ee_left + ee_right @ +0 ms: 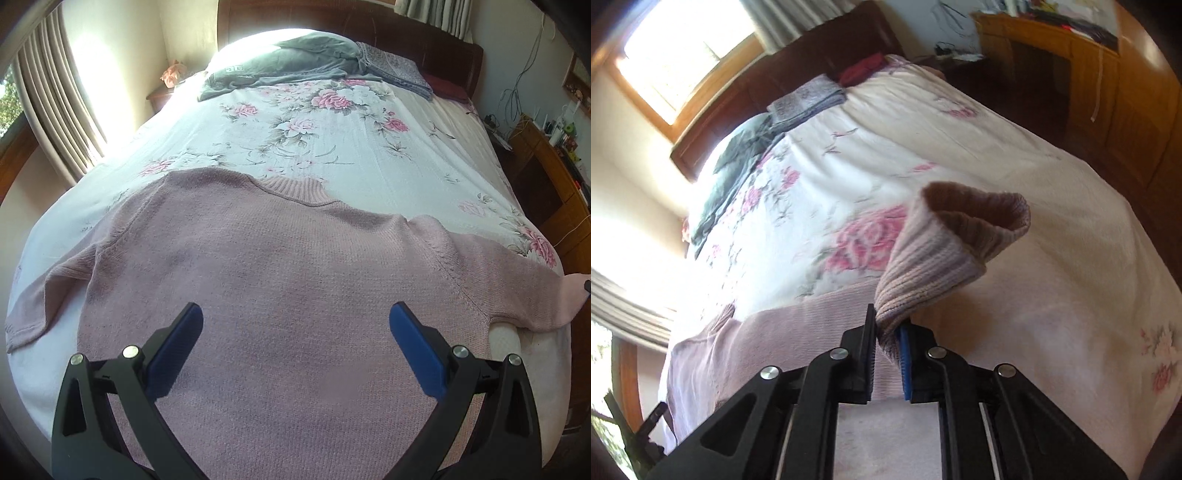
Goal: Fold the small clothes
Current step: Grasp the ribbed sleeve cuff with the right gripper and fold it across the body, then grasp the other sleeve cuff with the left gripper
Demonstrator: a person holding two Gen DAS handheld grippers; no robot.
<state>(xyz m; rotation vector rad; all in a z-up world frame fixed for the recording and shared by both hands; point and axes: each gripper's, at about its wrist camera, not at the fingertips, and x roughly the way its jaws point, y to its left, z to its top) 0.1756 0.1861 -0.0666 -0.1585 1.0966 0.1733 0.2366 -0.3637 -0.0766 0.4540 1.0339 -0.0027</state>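
Item: pink knit sweater (280,280), one, on the bed (332,147).

Holdings. My right tongs (886,332) are clamped on the ribbed cuff (945,251) of the sweater's right sleeve, with the cuff mouth gaping open beyond the tips. My left tongs (295,332) stand wide apart over the lower body of the sweater, holding nothing.

Risks, as I judge them:
- The right grip takes only a narrow pinch of rib at the cuff edge. A quick pull across the body could let the knit slide out, dropping the sleeve short of its fold.
- The sweater's near right corner lies close to the bed's edge. Dragging rather than lifting the sleeve could tow the whole garment towards that edge or bunch the shoulder.
- With the left tongs not pinning anything, the body is free to shift when the sleeve moves.
- Loose knit stretches, so a hard tug may leave the sleeve longer and skewed.

Condition of item. Spread flat, collar (295,188) pointing to the headboard. Dusty pink, fine knit on the body, heavier rib at collar and cuff. The left sleeve (48,295) lies out sideways, slightly rumpled. The body is mostly smooth, with faint creases. No fold yet made.

Also present: grey garment (295,62) and a folded patterned piece (395,66) at the pillow end, well apart from the sweater.
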